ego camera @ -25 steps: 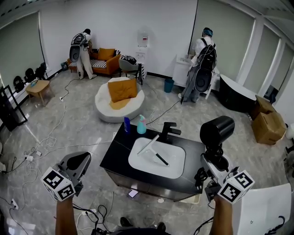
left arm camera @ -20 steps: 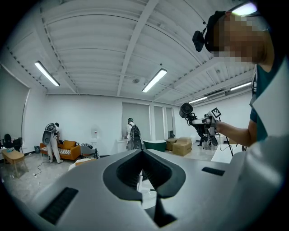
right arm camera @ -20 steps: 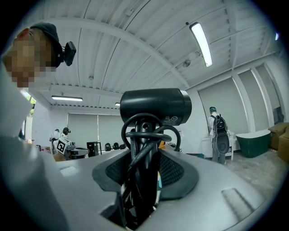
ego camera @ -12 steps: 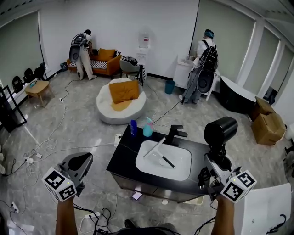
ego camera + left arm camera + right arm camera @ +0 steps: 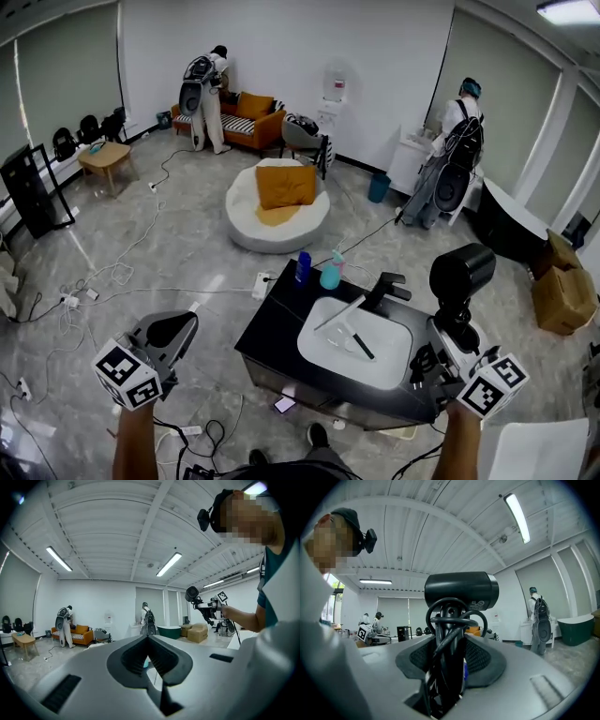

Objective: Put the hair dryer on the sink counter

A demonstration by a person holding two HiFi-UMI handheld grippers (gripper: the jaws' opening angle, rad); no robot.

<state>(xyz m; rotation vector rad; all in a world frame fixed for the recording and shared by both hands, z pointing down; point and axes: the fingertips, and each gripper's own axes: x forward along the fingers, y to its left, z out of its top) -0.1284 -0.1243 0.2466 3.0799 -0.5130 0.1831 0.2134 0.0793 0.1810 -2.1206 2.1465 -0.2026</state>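
Observation:
A black hair dryer (image 5: 461, 273) stands upright with its cord wound round the handle, and my right gripper (image 5: 448, 334) is shut on that handle. It hangs in the air over the right end of the black sink counter (image 5: 277, 330). In the right gripper view the hair dryer (image 5: 461, 589) fills the middle, its handle clamped between the jaws of the right gripper (image 5: 450, 645). My left gripper (image 5: 176, 330) is held left of the counter, off it, shut with nothing in it. The left gripper view shows the left gripper (image 5: 149, 638) with pads meeting, and the dryer (image 5: 192, 593) far off.
The counter holds a white basin (image 5: 323, 349) with a toothbrush and a dark stick in it, a black faucet (image 5: 387, 285), a blue bottle (image 5: 303, 266) and a teal bottle (image 5: 330, 272). Cables (image 5: 112, 274) trail over the floor. Two people work at the far wall.
The head view has swung left and drawn closer, so the counter sits lower and further right in it. Both grippers keep their places in the view, and the dryer stays held.

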